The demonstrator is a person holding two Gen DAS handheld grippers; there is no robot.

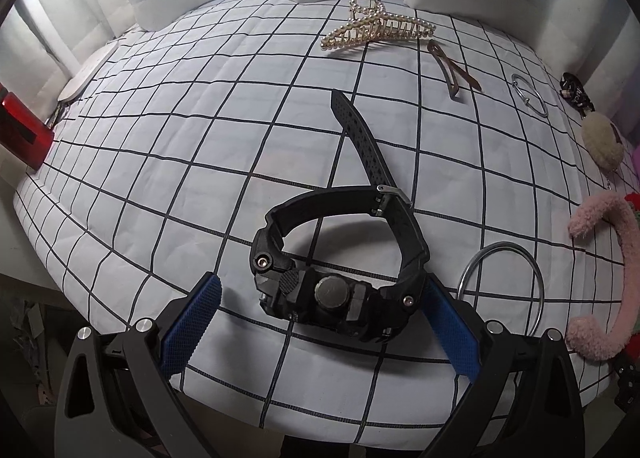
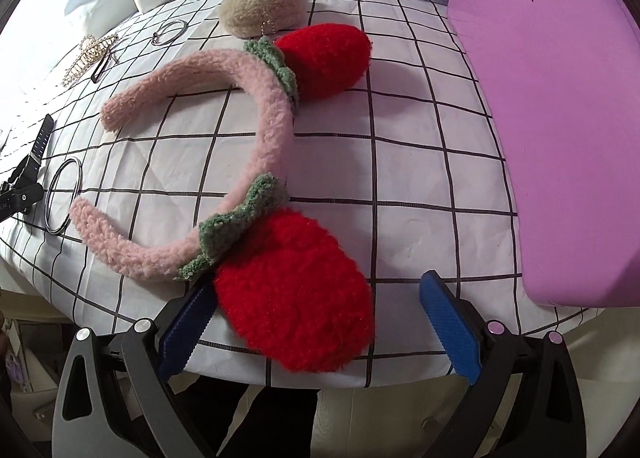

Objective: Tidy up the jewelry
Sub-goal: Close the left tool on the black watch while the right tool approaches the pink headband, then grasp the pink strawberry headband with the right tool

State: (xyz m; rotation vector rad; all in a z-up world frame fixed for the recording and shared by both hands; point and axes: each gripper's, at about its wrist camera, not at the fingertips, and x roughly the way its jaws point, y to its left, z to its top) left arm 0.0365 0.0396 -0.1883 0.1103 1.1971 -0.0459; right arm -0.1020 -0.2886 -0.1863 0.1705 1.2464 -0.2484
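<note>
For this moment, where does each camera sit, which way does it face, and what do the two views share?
Left wrist: on the left gripper, facing across the checked cloth; open blue fingers straddle the black watch.
Right wrist: on the right gripper, facing the pink headband; open fingers flank its near red strawberry; purple board to its right.
Shared: watch, headband, silver bangle, pearl hair claw.

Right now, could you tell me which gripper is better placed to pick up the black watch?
Left. The watch lies between the open left gripper; the right gripper straddles the headband's strawberry instead.
</note>
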